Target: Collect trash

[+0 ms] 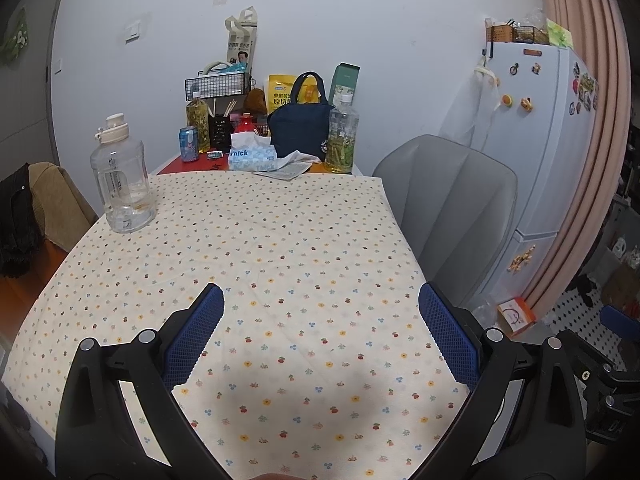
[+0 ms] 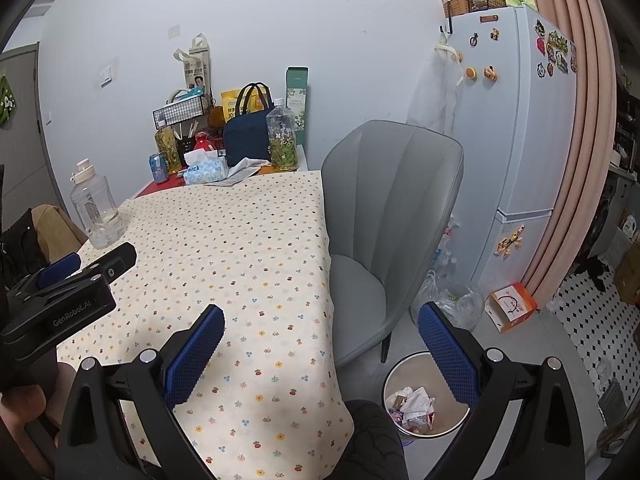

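Tablecloth [image 1: 280, 240] under left jaws | trash bin [image 2: 426, 396] below right jaws; both spread

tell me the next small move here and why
Probably reach the left tool forward toward the crumpled tissue beside the tissue pack. Both tools, right tool included, are open and empty, the near tablecloth holds no trash, and the trash bin already holds scraps.

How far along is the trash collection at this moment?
Done: the bin on the floor already holds crumpled wrappers, and the near tablecloth is bare. In hand: nothing; the left gripper and right gripper are both open. Left: possibly the crumpled paper by the tissue pack at the far end.
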Demonstrator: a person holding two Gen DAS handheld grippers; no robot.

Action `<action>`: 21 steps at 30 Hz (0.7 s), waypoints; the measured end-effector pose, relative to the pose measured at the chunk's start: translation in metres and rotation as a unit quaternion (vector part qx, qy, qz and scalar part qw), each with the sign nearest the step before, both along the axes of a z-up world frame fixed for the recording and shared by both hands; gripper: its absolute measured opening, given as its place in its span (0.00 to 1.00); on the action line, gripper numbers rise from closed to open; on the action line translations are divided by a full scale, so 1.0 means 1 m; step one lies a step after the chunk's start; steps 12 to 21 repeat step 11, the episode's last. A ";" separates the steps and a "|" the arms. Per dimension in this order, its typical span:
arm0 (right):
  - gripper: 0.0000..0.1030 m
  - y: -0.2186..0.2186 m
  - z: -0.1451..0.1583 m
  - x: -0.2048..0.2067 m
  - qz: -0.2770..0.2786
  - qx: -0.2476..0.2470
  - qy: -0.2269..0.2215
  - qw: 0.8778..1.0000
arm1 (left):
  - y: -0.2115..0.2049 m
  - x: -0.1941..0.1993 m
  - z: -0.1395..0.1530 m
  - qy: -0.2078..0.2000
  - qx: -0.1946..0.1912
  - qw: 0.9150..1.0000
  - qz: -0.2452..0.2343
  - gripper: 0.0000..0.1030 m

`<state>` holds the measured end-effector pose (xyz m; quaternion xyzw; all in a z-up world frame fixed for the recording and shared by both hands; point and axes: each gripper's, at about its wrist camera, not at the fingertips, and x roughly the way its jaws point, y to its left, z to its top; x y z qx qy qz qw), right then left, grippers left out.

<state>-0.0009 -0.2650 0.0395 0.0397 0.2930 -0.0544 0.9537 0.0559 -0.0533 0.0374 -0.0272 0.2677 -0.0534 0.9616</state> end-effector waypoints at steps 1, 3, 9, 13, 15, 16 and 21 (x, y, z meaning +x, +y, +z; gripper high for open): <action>0.92 0.000 0.000 0.000 0.000 0.000 0.000 1.000 | 0.000 0.000 0.000 0.001 0.001 1.000 0.000 0.94; 0.92 0.000 0.000 0.000 0.000 0.001 0.000 1.000 | 0.000 0.000 0.000 0.001 0.001 1.000 0.001 0.94; 0.92 0.001 -0.002 0.002 0.001 0.000 0.003 1.000 | 0.004 0.002 -0.001 0.002 -0.004 1.000 0.004 0.94; 0.92 0.005 -0.003 0.003 0.003 -0.002 0.005 1.000 | 0.007 0.002 -0.001 0.002 -0.007 1.000 0.005 0.94; 0.92 0.005 -0.003 0.003 0.003 -0.002 0.005 1.000 | 0.007 0.002 -0.001 0.002 -0.007 1.000 0.005 0.94; 0.92 0.005 -0.003 0.003 0.003 -0.002 0.005 1.000 | 0.007 0.002 -0.001 0.002 -0.007 1.000 0.005 0.94; 0.92 0.005 -0.003 0.003 0.003 -0.002 0.005 1.000 | 0.007 0.002 -0.001 0.002 -0.007 1.000 0.005 0.94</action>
